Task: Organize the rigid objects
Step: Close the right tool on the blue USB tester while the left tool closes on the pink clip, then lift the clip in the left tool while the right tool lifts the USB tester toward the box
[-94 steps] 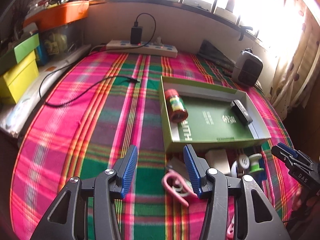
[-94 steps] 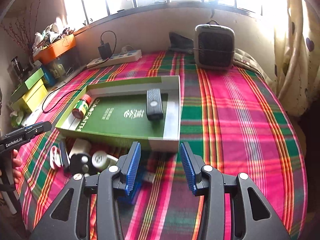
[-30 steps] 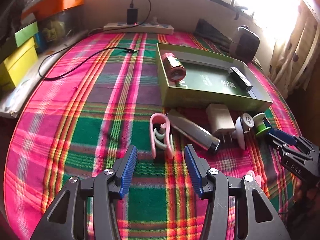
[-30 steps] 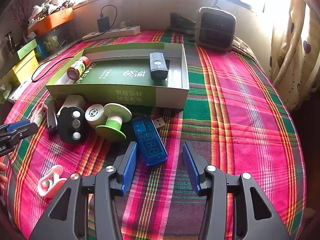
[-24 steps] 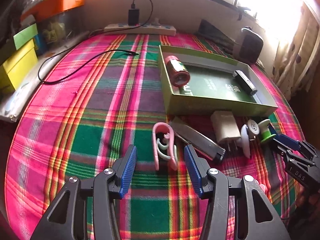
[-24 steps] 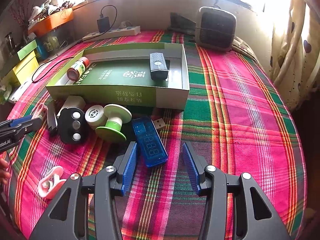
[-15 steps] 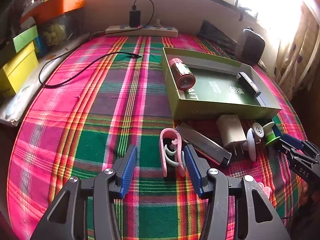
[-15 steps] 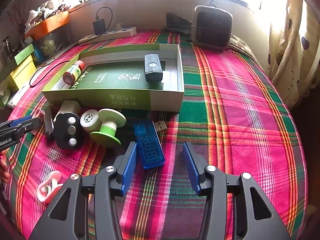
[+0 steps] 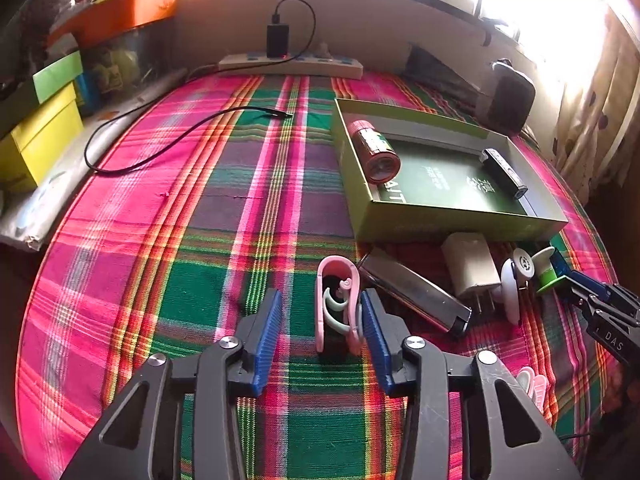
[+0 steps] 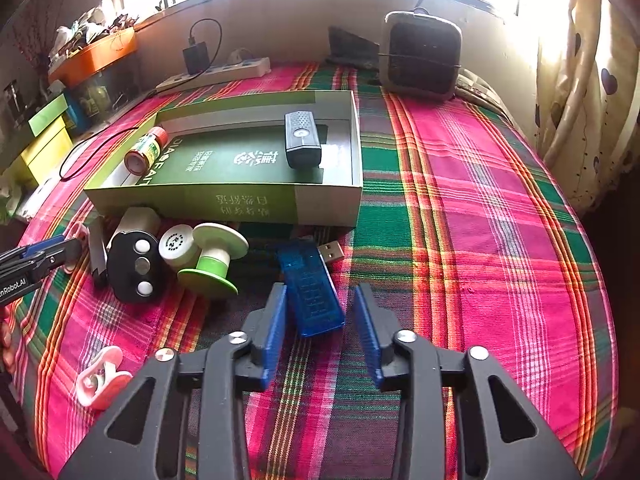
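A green box [image 9: 452, 222] [image 10: 224, 204] holds a red jar [image 9: 373, 152] [image 10: 145, 150] and a black device [image 9: 503, 173] [image 10: 302, 140]. My left gripper [image 9: 320, 320] is open, with a pink clip [image 9: 337, 304] between its fingers, close to the right one. My right gripper [image 10: 320, 316] is open, with the near end of a blue USB meter [image 10: 314, 288] between its fingers. In front of the box lie a silver bar [image 9: 416, 294], a white charger [image 9: 472, 266], a black round-buttoned piece [image 10: 136, 266], a white cap [image 10: 176, 246] and a green spool [image 10: 212, 264].
A second pink clip [image 10: 100, 378] lies near the front left. A power strip [image 9: 292, 65] and a loose black cable [image 9: 168, 140] lie at the back. A grey heater [image 10: 420, 56] stands at the back right. Yellow and green boxes [image 9: 36, 128] stand at the left edge.
Both grippers have moved forward and lower. The pink clip now sits between the left fingers, and the blue USB meter's near end sits between the right fingers.
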The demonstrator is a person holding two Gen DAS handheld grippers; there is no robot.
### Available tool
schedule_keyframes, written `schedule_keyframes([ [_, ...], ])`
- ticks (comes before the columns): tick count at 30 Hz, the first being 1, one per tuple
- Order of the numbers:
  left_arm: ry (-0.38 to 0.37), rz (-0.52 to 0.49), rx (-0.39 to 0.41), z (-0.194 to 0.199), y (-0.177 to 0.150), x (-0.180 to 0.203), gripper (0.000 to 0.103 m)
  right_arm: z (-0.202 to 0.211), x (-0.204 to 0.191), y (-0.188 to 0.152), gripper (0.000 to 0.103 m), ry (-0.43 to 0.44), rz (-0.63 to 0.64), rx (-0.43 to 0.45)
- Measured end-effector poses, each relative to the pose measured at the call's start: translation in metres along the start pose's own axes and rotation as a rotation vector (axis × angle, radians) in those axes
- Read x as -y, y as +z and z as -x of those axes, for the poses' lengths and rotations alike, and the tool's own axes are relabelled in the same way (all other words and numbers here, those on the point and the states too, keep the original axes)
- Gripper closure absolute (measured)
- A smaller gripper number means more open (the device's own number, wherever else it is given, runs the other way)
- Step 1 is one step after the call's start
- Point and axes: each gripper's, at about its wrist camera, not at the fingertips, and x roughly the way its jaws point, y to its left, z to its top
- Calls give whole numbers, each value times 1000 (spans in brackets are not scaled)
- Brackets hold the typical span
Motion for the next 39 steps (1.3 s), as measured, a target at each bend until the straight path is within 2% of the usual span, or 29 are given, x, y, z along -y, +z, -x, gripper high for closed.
schedule_keyframes([
  [5,0,4,3,1,-1,-2,67,1,-3,-1,80,14,17,1],
  [10,1,2,3,1,0,-3,67,2,-9,-3,80,22,46,-1],
  [33,10,-7,10,-2,2,-1,67,-7,-8,7,80,22,34,0],
  [39,26,-4,14,-1,2,-3,75,-6,-7,7,80,24,30,0],
])
